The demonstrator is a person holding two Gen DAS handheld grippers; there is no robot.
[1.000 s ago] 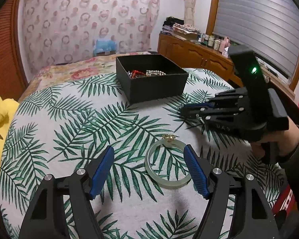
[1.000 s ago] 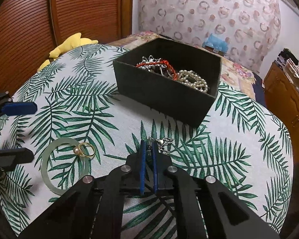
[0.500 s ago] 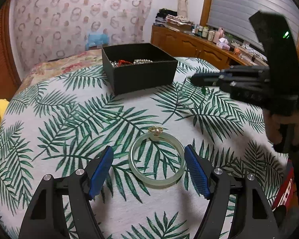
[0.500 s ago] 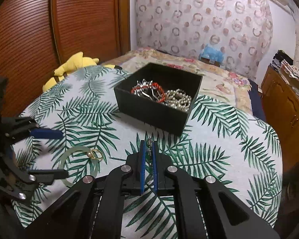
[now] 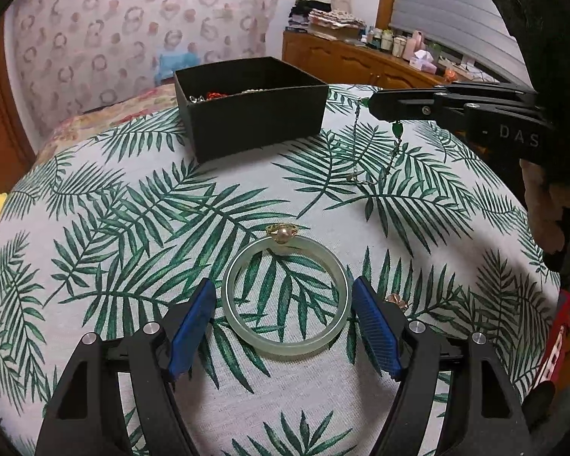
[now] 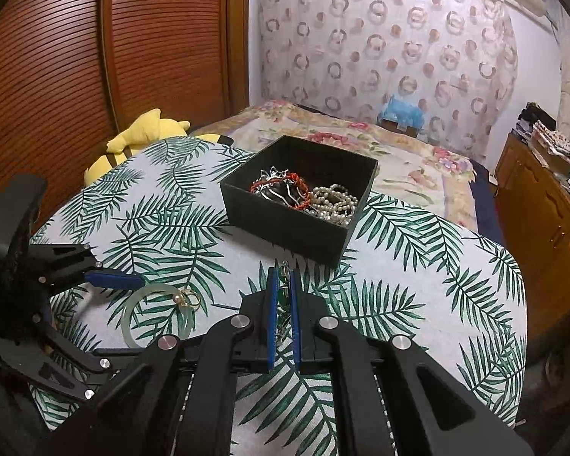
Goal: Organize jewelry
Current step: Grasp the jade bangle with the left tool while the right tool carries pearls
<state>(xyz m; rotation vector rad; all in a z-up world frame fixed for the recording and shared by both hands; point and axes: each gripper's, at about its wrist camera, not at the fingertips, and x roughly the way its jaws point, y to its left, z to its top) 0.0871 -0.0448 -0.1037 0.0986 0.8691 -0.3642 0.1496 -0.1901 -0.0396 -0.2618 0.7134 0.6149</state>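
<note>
A pale green jade bangle (image 5: 287,296) lies flat on the palm-leaf tablecloth (image 5: 133,228). A gold pearl ring (image 5: 281,232) rests on its far rim. My left gripper (image 5: 285,326) is open and its blue pads (image 5: 192,332) flank the bangle with thin gaps on both sides. My right gripper (image 6: 284,277) hovers above the cloth, shut on a thin chain necklace (image 5: 355,144) with a green pendant (image 5: 397,129). The chain's lower end reaches the cloth. The black box (image 6: 285,228) behind holds red beads and pearls (image 6: 334,201).
A small rose-gold piece (image 5: 395,300) lies on the cloth by my left gripper's right finger. A yellow plush toy (image 6: 140,136) sits at the table's far left edge. A bed (image 6: 399,159) lies beyond the table. A wooden dresser (image 6: 543,205) stands on the right.
My left gripper moved forward and down, so the bangle now lies between its fingers. The right gripper rose and lifted the chain off the cloth.
</note>
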